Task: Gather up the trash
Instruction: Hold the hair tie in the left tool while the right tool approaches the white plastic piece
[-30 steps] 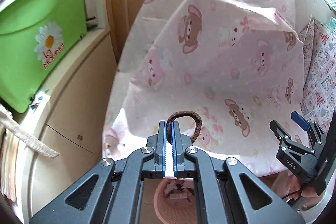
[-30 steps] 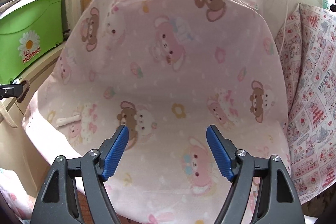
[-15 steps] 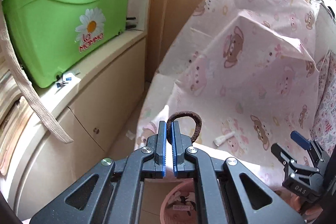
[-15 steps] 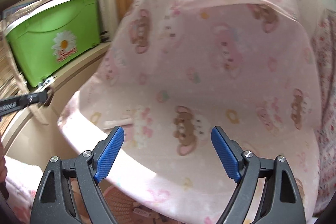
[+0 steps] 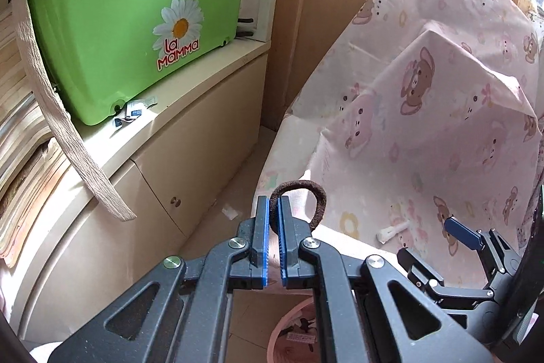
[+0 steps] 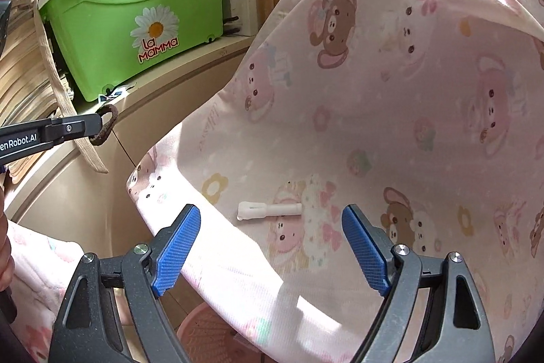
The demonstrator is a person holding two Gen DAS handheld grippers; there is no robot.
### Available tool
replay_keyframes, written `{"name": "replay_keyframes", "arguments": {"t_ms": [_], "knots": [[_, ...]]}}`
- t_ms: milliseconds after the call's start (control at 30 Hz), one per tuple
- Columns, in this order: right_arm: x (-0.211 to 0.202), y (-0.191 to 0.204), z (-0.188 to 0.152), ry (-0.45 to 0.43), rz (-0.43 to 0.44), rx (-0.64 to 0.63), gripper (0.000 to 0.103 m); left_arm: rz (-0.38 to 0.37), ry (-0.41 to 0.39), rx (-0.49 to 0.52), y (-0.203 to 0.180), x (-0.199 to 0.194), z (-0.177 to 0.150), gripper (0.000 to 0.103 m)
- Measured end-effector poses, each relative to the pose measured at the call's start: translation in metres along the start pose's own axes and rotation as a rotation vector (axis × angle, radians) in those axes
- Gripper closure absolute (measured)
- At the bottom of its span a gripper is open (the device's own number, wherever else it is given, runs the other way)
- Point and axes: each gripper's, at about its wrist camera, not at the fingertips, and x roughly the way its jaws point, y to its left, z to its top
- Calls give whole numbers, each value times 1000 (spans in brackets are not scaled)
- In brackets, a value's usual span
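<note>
Trash collection, mid-step: left gripper (image 5: 274, 210) clenched on brown hair tie (image 5: 314, 198); right gripper (image 6: 270, 242) released, framing white plastic piece (image 6: 268, 211) at centre frame on pink sheet (image 6: 391, 131); next, judged: close on it, then drop both in pink basket (image 5: 289, 332), lower frame.

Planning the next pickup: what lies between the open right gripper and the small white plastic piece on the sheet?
Only bare pink printed sheet separates the right gripper from the white plastic piece, seen in the right wrist view.
</note>
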Motion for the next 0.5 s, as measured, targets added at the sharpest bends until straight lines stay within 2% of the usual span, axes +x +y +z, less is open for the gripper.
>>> {"name": "replay_keyframes", "arguments": {"t_ms": [200,400,500], "knots": [[20,1,-1,29,-30,24,16,0,4,0,-3,2,0,99],[32,-9,3,69,12,111,16,10,-7,2,-6,1,2,99],[34,-9,3,66,0,102,16,20,-23,19,-9,-2,1,99]]}}
